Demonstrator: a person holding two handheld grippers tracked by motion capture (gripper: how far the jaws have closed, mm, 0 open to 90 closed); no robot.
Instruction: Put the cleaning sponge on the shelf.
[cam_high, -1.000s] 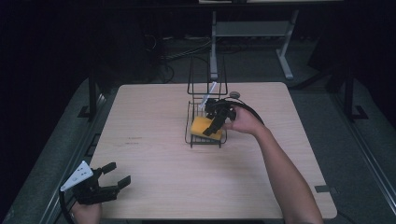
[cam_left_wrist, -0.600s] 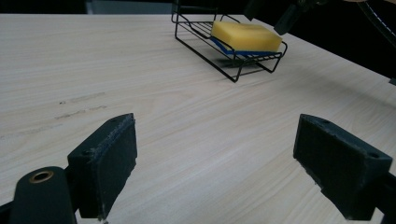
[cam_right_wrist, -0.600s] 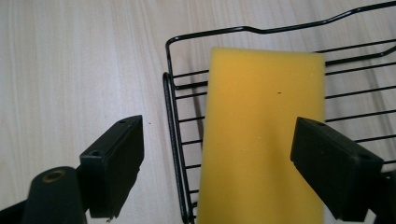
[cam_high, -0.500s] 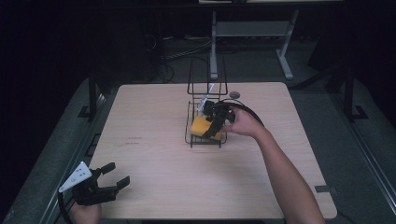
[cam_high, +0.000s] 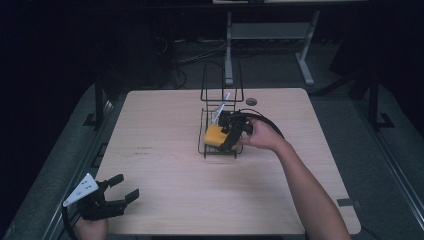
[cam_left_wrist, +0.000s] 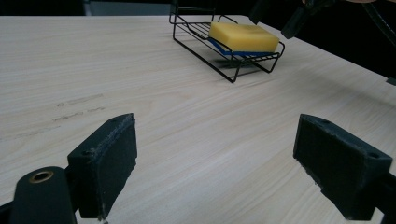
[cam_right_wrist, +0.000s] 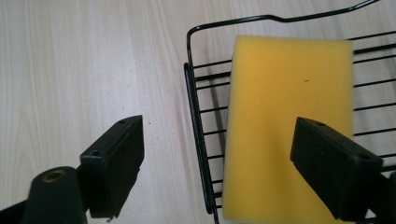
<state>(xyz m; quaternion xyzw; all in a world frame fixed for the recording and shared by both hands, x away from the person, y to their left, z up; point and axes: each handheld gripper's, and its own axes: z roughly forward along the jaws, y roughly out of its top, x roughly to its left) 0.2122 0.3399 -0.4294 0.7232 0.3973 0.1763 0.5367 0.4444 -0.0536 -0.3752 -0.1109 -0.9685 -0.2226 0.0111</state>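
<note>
We see yellow sponge (cam_high: 214, 135) lying flat in black wire rack (cam_high: 218, 151) at counter (cam_high: 165, 165) centre. Right gripper (cam_high: 231, 141) above rack's near edge, jaws apart, one over sponge, one over bare counter. Left gripper (cam_high: 122, 189) at near left corner, jaws apart, holding nothing.

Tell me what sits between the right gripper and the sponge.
The rack's front rim wire does. The right gripper hangs open above the sponge, one jaw over the bare table, the other over the sponge, so the rim runs between the jaws. Closing from here would catch the wire before the sponge.
</note>
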